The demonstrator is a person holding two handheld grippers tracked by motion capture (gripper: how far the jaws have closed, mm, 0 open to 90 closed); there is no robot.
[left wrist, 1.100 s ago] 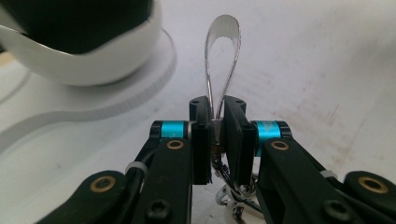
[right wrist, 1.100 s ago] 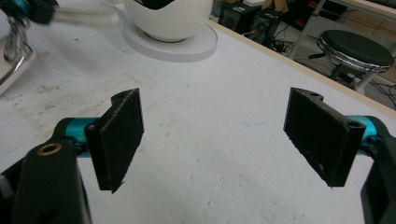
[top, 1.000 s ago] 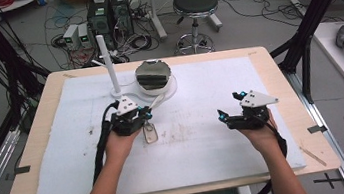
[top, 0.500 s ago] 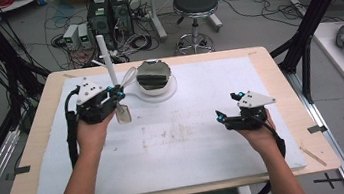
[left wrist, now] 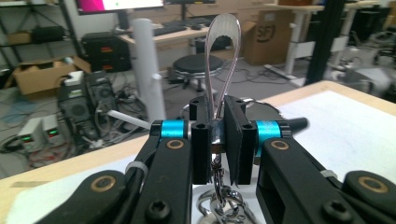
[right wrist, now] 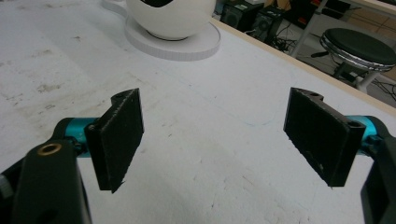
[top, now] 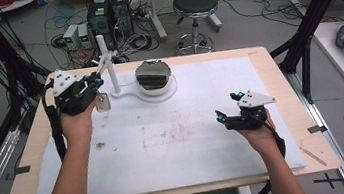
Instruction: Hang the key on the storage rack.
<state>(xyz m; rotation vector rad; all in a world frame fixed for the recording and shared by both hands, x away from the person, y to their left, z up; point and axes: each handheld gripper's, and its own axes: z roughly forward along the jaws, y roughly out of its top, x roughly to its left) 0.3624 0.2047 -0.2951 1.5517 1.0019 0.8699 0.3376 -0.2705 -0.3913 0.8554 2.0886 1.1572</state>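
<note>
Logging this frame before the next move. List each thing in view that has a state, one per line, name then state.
left gripper: shut on the strap loop, raised beside the white post
strap loop: pinched at its base, standing upright above the jaws
metal clasp: hanging below the jaws
tag: dangling off the table
right gripper: open, empty, low over the mat
white post: upright
white bowl: upright on its base
</note>
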